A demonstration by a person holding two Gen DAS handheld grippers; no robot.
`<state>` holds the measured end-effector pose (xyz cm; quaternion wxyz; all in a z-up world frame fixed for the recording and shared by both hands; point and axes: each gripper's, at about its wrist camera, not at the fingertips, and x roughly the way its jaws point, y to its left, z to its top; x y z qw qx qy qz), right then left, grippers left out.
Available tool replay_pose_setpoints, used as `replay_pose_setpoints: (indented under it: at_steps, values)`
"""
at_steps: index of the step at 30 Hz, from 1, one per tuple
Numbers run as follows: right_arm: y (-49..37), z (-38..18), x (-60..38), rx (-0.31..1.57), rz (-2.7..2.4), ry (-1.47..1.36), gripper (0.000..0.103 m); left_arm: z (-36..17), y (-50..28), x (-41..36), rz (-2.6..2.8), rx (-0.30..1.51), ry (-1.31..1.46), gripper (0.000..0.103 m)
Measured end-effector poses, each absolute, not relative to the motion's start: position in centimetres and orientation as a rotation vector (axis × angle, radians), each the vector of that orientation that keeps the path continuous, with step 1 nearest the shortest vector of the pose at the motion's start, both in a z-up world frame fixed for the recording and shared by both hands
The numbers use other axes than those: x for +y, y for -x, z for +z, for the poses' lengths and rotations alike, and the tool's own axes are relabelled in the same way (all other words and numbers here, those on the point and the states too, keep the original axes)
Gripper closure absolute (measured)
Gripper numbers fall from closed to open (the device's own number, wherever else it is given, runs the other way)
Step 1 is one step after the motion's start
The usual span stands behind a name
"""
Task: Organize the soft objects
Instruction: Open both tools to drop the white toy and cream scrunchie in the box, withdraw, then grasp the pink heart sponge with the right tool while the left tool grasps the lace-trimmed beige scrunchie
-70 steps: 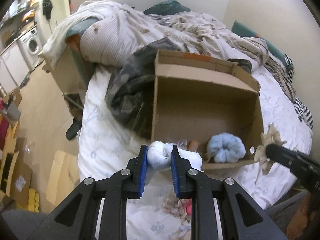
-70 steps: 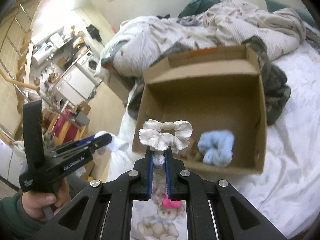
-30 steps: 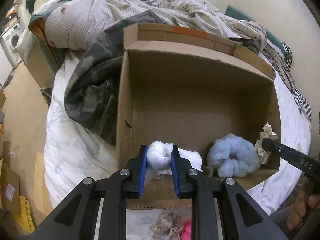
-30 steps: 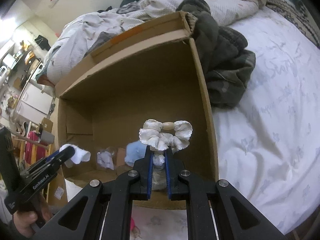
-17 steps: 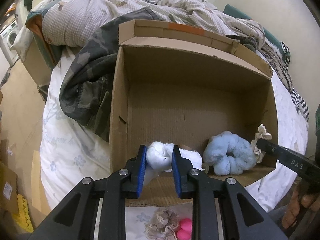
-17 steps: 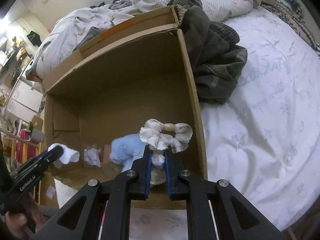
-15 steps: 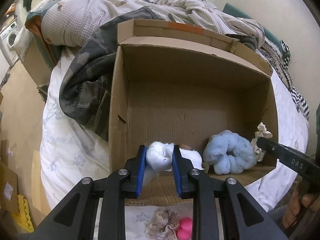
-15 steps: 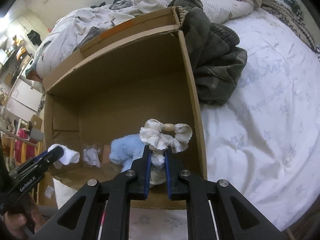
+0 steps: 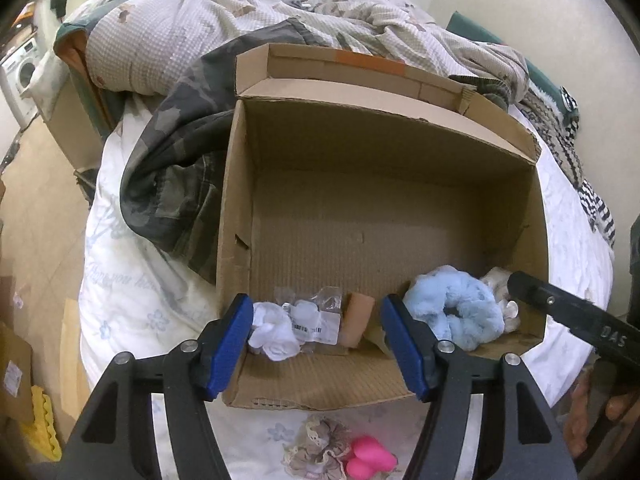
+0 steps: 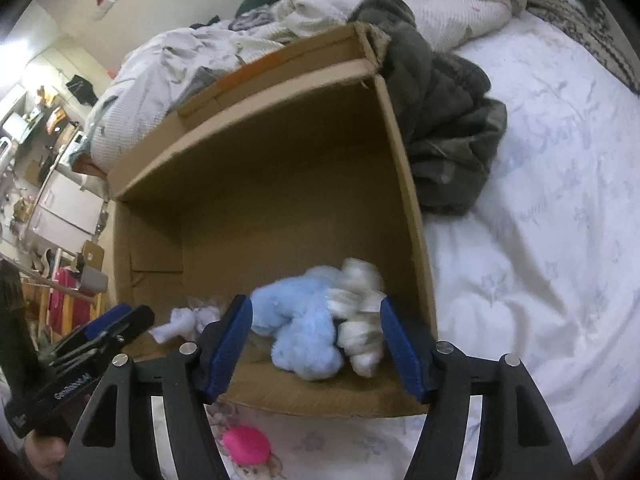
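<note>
An open cardboard box [image 9: 360, 128] [image 10: 404, 184] lies on the bed. My left gripper [image 9: 316, 344] is open over the box's near left corner; the white sock [image 9: 274, 332] lies in the box just below it, beside a clear plastic packet [image 9: 316, 316]. My right gripper [image 10: 316, 344] is open over the near right corner; the cream scrunchie [image 10: 360, 320] lies, blurred, in the box against a fluffy light-blue scrunchie [image 10: 296, 324] [image 9: 456, 308]. A beige lace scrunchie [image 9: 316, 448] and a pink soft toy [image 9: 368, 460] [image 10: 246, 444] lie on the sheet in front of the box.
A camouflage garment [image 9: 172, 176] [image 10: 444, 132] lies against the box's far side. A rumpled duvet [image 9: 224, 24] covers the bed's head. The white floral sheet [image 10: 540, 240] stretches to the right of the box. The floor with cartons [image 9: 16, 360] lies to the left of the bed.
Both grippers have opened. The white sock has dropped from the left one into the box, and the cream scrunchie has dropped from the right one beside the blue scrunchie.
</note>
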<state>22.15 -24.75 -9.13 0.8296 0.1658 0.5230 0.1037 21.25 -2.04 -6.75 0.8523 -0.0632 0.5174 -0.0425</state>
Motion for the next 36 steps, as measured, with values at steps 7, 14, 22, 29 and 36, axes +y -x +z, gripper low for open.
replay_pose_setpoints:
  at_steps: [7,14,22,29,36]
  values:
    - [-21.9,-8.5,-24.7,1.083,0.245,-0.365,0.033,-6.6,-21.0,-1.7,-0.074,1.089,0.139,0.039]
    - [-21.1,-8.1,-24.6,1.076,0.255,-0.370,0.033,-5.9,-19.6,-1.1,-0.061,1.093,0.134,0.039]
    - [-18.3,-7.4,-25.0,1.068,0.292,-0.450,0.033,-4.7,-16.3,0.3,-0.033,1.087,0.133,0.039]
    - [-15.4,-8.1,-22.7,1.101,0.350,-0.424,0.033,-6.1,-13.5,1.0,-0.014,1.136,0.160,0.039]
    - [-14.3,-11.7,-18.0,1.263,0.444,-0.356,0.033,-7.7,-11.9,3.0,0.045,1.191,0.222,0.039]
